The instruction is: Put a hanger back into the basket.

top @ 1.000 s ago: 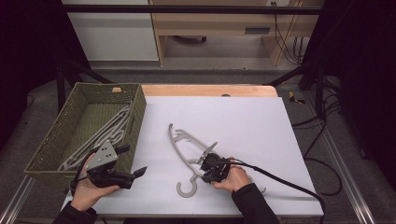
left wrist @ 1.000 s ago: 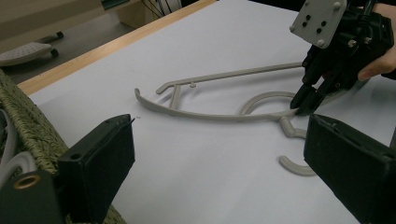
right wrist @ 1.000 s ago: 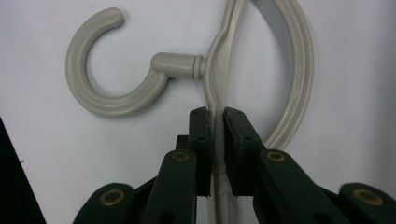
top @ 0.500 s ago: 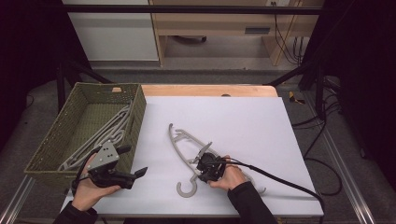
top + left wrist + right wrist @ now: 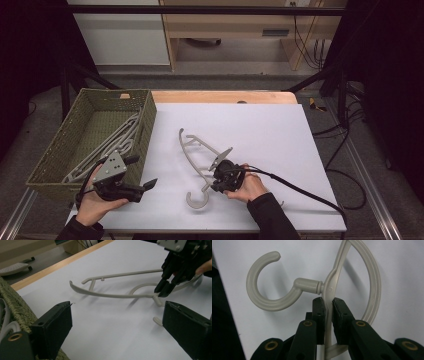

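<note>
The right gripper (image 5: 218, 176) lies low over the white table top (image 5: 280, 135), held in a hand at the near edge with the forearm coming in from below and its cable trailing off to the right, and its two black jaws are clenched on the pale grey plastic clothes hanger (image 5: 196, 152) just beside the neck of its hook. The hanger lies flat on the middle of the table, hook toward the person. The left gripper (image 5: 145, 185) is held level near the table's near left corner, beside the woven olive-green basket (image 5: 55, 150), jaws spread wide with nothing between them.
</note>
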`<state>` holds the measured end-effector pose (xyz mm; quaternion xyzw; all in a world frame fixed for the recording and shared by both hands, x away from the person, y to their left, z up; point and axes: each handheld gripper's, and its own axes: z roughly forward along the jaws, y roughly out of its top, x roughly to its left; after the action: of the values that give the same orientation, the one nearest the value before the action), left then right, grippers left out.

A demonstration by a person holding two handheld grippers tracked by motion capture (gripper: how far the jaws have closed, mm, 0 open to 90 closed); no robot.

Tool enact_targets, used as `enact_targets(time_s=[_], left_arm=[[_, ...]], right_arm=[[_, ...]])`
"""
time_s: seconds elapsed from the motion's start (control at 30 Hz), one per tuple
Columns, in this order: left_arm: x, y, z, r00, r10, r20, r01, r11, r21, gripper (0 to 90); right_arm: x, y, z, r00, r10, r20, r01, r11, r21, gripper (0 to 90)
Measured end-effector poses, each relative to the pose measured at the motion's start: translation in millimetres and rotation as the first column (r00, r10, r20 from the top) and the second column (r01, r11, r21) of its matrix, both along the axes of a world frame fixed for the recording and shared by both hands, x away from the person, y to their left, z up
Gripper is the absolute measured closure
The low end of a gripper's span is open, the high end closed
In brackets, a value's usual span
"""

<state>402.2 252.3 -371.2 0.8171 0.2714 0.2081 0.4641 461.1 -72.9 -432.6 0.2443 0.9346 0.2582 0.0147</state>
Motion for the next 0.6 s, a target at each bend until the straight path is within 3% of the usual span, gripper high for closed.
enact_targets(time_s=[0.33,0.43,0.6], left_arm=[[-1.7,-5.5,2.7,0.9996,-0.019,0.02,0.019,0.9992,0.036,8.7],[-4.0,-13.2,7.3,0.998,-0.046,0.042,0.043,0.9971,0.063,8.7],[-4.5,-26.5,12.5,0.9953,-0.077,0.059,0.07,0.9921,0.104,8.8]], right_arm=[[-12.1,-19.7,39.1,0.9974,0.068,0.023,-0.07,0.992,0.107,82.2],[-16.2,-24.7,47.9,0.994,0.106,0.026,-0.108,0.987,0.117,82.5],[-20.3,-28.1,55.0,0.9919,0.126,0.016,-0.127,0.983,0.134,82.6]])
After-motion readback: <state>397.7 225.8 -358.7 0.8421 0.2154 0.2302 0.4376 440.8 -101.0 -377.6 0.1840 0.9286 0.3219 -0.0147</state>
